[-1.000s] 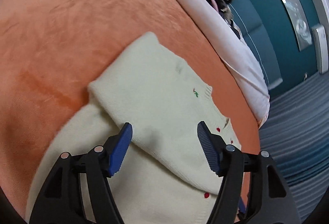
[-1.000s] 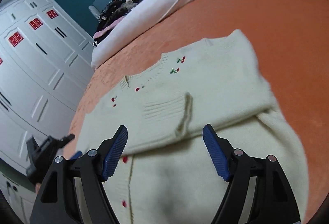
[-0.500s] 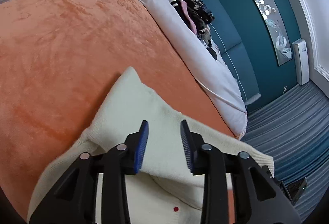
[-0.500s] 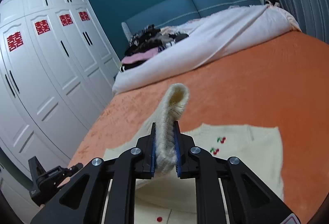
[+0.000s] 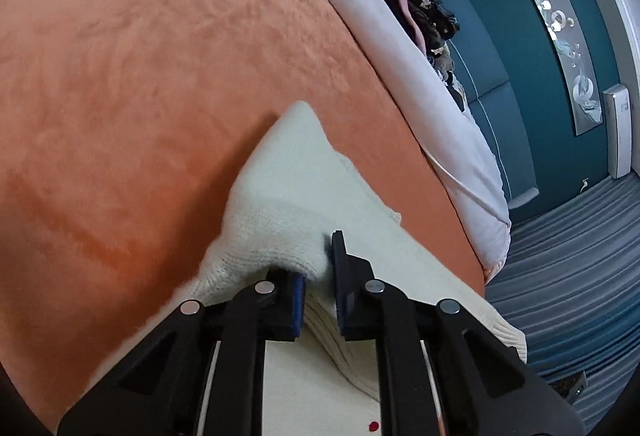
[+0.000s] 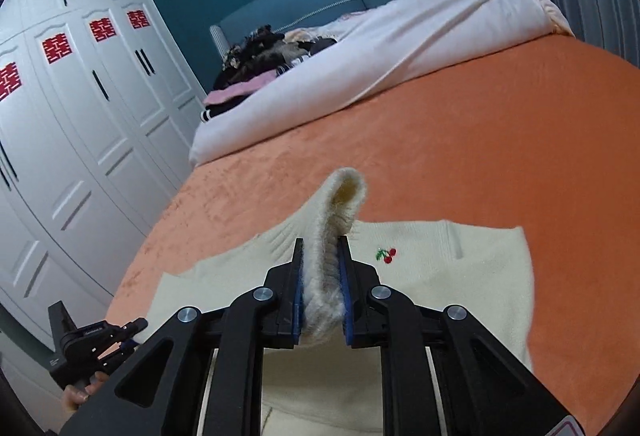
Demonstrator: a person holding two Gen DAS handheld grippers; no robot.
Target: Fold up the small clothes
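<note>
- Cream knit cardigan (image 6: pixel 440 276) lies on the orange bedspread (image 6: pixel 480 156), near the foot end of the bed; embroidered cherry motif (image 6: pixel 386 255) and small red buttons (image 5: pixel 373 425) visible on the front.
- Right gripper (image 6: pixel 322 276): fingers closed tight on a ribbed knit fold of the cardigan. The pinched part stands up between the blue pads and curls over above them, lifted off the flat body of the garment.
- Left gripper (image 5: pixel 318 290): fingers nearly together, clamped on a thick bunch of the cardigan's knit. Fabric bulges out over the left finger; a ribbed edge runs below the fingers.
- Left wrist view: one corner of the cardigan points away across the bedspread.
- Background: white duvet (image 6: pixel 380 48) rolled toward the headboard, dark clothes pile (image 6: pixel 264 52) on it, white wardrobe (image 6: pixel 80 96) with red paper cut-outs, teal wall.
</note>
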